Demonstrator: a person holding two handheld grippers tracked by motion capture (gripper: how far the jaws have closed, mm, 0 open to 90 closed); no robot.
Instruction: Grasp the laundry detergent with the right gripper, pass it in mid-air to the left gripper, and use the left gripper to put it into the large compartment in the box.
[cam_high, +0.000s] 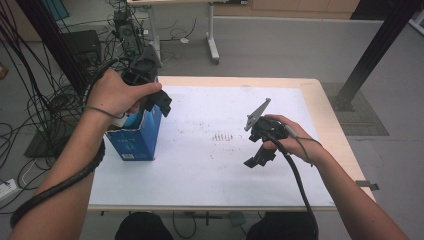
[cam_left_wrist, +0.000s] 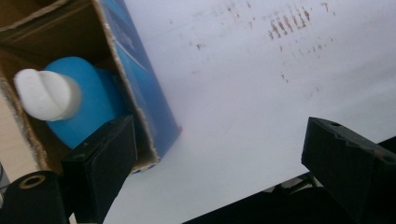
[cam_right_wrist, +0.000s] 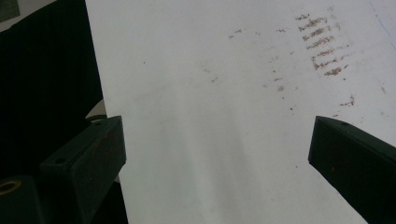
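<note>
A blue cardboard box (cam_high: 135, 137) stands upright at the left of the white-covered table (cam_high: 210, 175), its top flaps open. Inside it sits a blue bottle (cam_left_wrist: 88, 105) with a white cap (cam_left_wrist: 46, 93). My left gripper (cam_high: 155, 104) hovers over the box's open top and right wall; in the left gripper view the left gripper (cam_left_wrist: 219, 149) is open, with one jaw over the box rim and the other over bare sheet, gripping nothing. At the right of the table my right gripper (cam_high: 260, 159) is held low over the sheet. The right gripper (cam_right_wrist: 217, 149) is open and empty.
Brown smudges (cam_high: 222, 136) mark the middle of the sheet. The wooden table rim (cam_high: 325, 120) shows on the right. Cables and equipment (cam_high: 45, 100) crowd the floor to the left. A black frame post (cam_high: 370, 55) rises at the back right.
</note>
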